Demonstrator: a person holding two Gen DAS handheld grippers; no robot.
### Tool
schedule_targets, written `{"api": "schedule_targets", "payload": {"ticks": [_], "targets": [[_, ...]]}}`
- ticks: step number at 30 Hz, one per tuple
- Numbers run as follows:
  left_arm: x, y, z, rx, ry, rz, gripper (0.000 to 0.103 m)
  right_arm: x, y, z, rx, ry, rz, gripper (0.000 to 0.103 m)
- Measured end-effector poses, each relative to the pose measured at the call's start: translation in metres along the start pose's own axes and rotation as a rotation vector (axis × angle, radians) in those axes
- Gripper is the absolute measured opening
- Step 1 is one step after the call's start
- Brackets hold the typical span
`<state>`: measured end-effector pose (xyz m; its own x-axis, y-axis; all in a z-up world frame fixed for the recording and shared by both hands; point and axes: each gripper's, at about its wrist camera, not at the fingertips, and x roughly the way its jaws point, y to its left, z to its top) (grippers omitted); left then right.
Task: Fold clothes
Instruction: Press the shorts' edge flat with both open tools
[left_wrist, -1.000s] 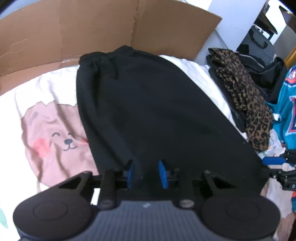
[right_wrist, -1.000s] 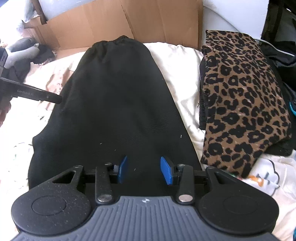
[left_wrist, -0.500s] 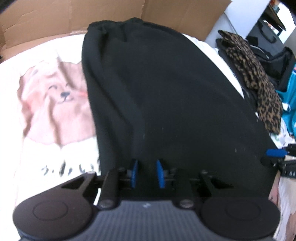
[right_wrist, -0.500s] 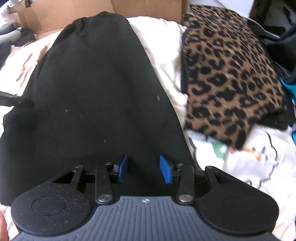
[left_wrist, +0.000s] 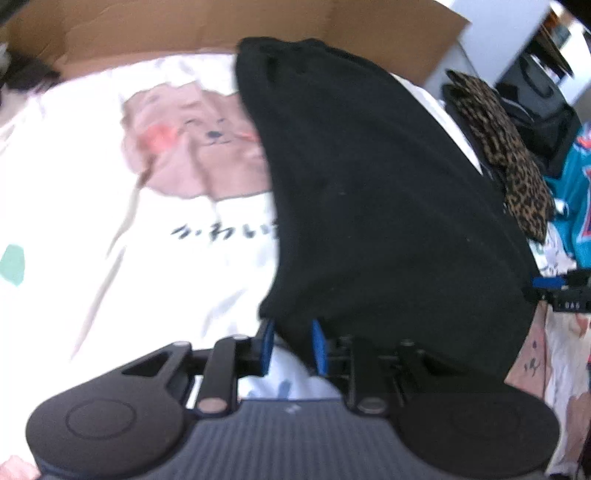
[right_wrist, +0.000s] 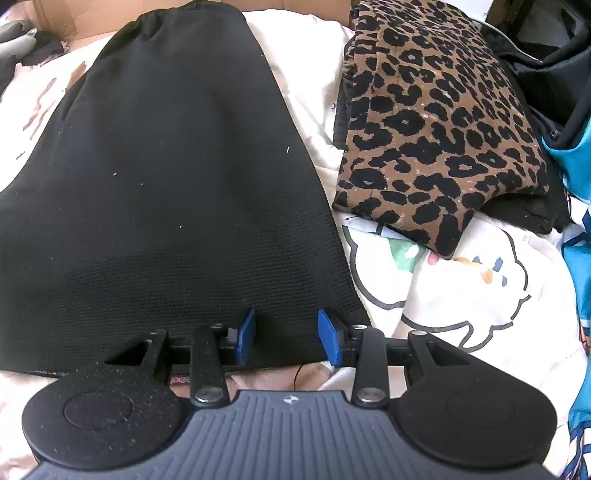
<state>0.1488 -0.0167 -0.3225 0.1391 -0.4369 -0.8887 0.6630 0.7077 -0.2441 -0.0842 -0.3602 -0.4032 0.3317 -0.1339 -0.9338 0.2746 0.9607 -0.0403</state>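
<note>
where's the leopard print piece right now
In the right wrist view the leopard print garment lies folded at upper right on the printed bedsheet, just right of the black garment.

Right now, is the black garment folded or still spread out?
Spread out: the black garment lies full length on the bedsheet, its near hem between both grippers' fingers, no cross fold visible.

Plenty of bare bedsheet (left_wrist: 92, 192) left of my left jaws, easy passing there. Right of my right jaws the folded leopard-print garment (right_wrist: 436, 122) hogs the space, and a cardboard wall (left_wrist: 221, 26) closes off everything ahead.
</note>
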Motion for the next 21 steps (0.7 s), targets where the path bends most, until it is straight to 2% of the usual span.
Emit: {"api": "schedule_targets", "payload": {"ticks": [3,7,10,13,16,21], "targets": [[0.001,0.01,-0.002,-0.034,-0.006,-0.008,0.024,0.003,0.003,0.002,-0.005,0.007,-0.004,0.044],[0.007,0.016,0.002,-0.081,-0.021,-0.047,0.034,0.003,0.003,0.002,0.014,0.006,0.002,0.044],[0.016,0.017,0.005,-0.1,-0.005,-0.071,0.036,-0.001,-0.002,0.002,0.031,-0.008,0.013,0.043],[0.025,0.024,0.003,-0.149,0.004,-0.076,0.038,-0.012,-0.012,-0.003,0.038,-0.042,0.003,0.044],[0.03,0.033,0.002,-0.226,-0.008,-0.115,0.038,-0.015,-0.021,-0.008,0.075,-0.047,-0.003,0.044],[0.03,0.044,0.005,-0.284,-0.011,-0.193,0.035,-0.014,-0.029,-0.01,0.114,-0.042,0.012,0.044]]}}
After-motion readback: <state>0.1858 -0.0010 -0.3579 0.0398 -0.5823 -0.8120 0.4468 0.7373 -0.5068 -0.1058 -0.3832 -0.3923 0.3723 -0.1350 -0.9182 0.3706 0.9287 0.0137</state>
